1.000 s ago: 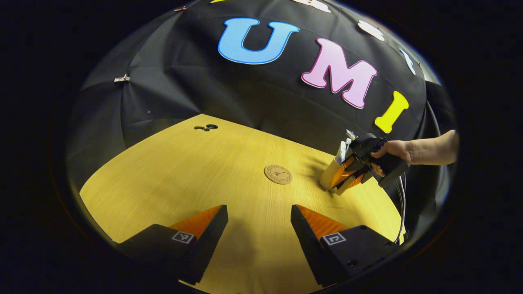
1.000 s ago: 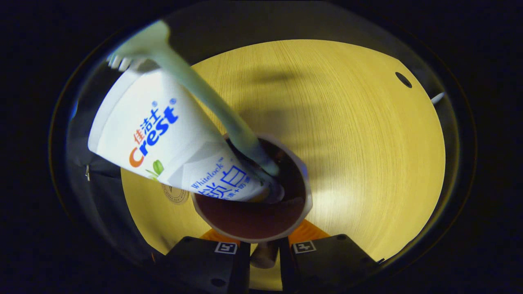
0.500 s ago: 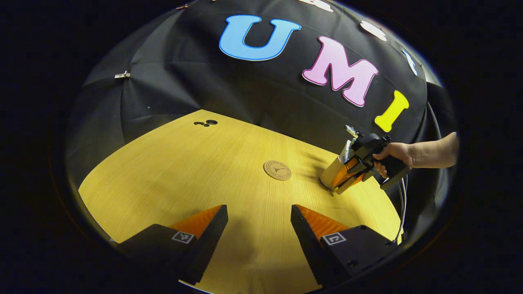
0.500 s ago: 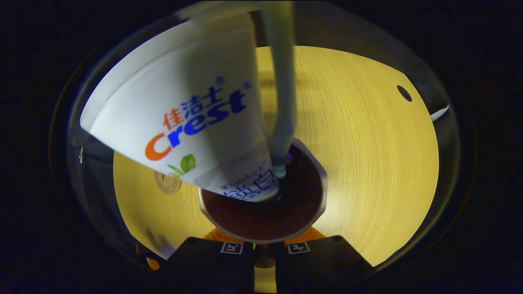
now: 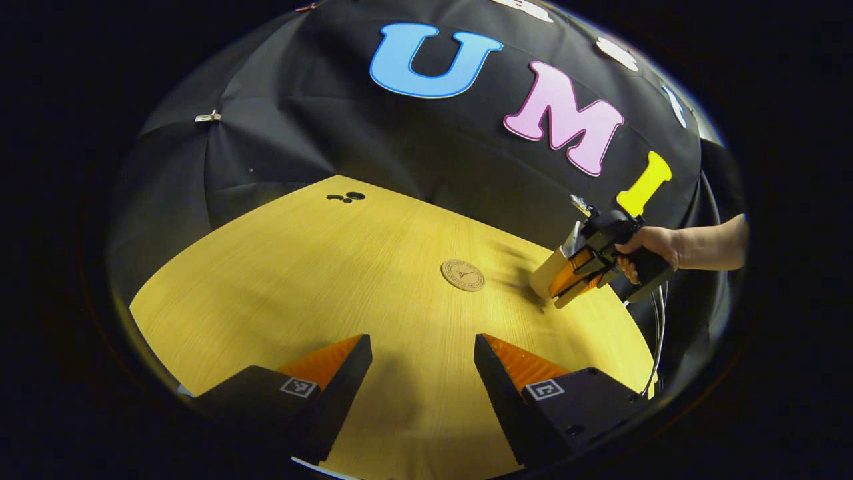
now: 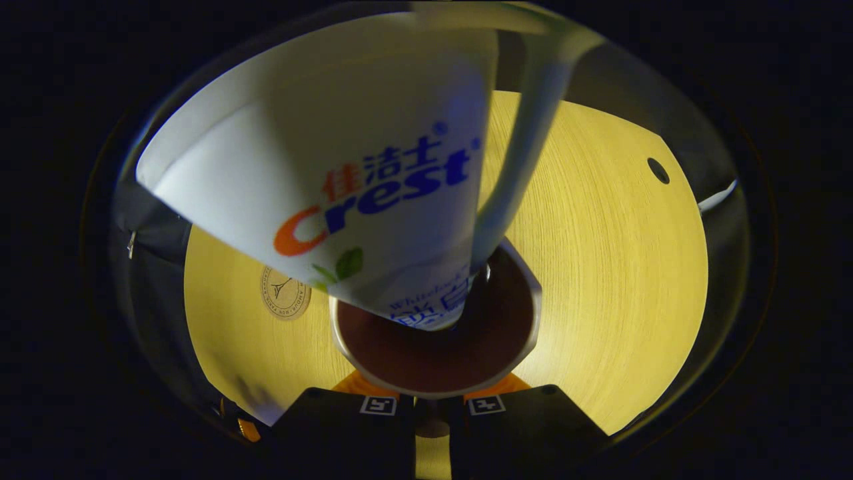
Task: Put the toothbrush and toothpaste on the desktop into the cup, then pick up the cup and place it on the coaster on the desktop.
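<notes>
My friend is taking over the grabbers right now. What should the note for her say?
Right gripper: shut on the cup, holding it tilted, off to the right of the coaster.
Left gripper: open, holding nothing, over the near part of the table.
Toothpaste and toothbrush: both already standing in the cup.
Done: brush and paste are in the cup, and the cup is gripped.
Left: carry the cup over to the coaster, set it down upright on it, then let go.
</notes>
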`<state>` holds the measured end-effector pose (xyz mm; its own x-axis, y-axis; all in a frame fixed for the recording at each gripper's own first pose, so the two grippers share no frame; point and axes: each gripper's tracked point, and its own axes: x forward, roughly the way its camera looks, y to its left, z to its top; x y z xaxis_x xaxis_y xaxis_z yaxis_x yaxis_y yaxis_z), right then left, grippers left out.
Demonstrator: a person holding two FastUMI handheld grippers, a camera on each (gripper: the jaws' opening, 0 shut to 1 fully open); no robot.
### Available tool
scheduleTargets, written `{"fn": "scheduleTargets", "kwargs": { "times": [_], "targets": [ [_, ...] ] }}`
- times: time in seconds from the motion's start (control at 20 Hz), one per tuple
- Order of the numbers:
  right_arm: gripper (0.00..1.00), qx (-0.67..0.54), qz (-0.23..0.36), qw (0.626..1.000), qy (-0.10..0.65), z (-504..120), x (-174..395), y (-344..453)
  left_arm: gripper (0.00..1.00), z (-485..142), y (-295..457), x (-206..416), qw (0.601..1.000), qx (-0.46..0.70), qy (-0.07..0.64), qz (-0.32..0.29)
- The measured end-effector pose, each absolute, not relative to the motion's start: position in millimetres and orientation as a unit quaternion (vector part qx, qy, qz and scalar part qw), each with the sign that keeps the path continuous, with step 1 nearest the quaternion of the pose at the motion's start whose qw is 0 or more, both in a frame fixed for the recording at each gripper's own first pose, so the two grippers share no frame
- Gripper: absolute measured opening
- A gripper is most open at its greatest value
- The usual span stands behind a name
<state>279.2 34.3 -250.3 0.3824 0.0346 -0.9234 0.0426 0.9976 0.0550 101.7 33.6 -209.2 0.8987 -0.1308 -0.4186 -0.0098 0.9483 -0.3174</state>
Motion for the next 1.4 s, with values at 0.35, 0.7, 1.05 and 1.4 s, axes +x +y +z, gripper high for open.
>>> {"fn": "scheduleTargets", "kwargs": {
  "times": [0.35, 0.7, 1.05, 1.4],
  "targets": [
    [0.24, 0.009, 0.035, 0.836, 0.548, -233, 294, 92, 0.97, -208, 46, 95, 0.961, -0.162, 0.222, -0.018],
    [0.24, -0.015, 0.070, 0.826, 0.559, -243, 297, 150, 0.98, -213, 50, 89, 0.957, -0.186, 0.221, 0.012],
    [0.24, -0.056, 0.095, 0.811, 0.575, -265, 292, 191, 0.98, -216, 50, 86, 0.949, -0.218, 0.223, 0.037],
    [0.23, -0.078, 0.092, 0.801, 0.587, -279, 292, 208, 0.98, -217, 51, 85, 0.948, -0.223, 0.221, 0.042]
  ]
}}
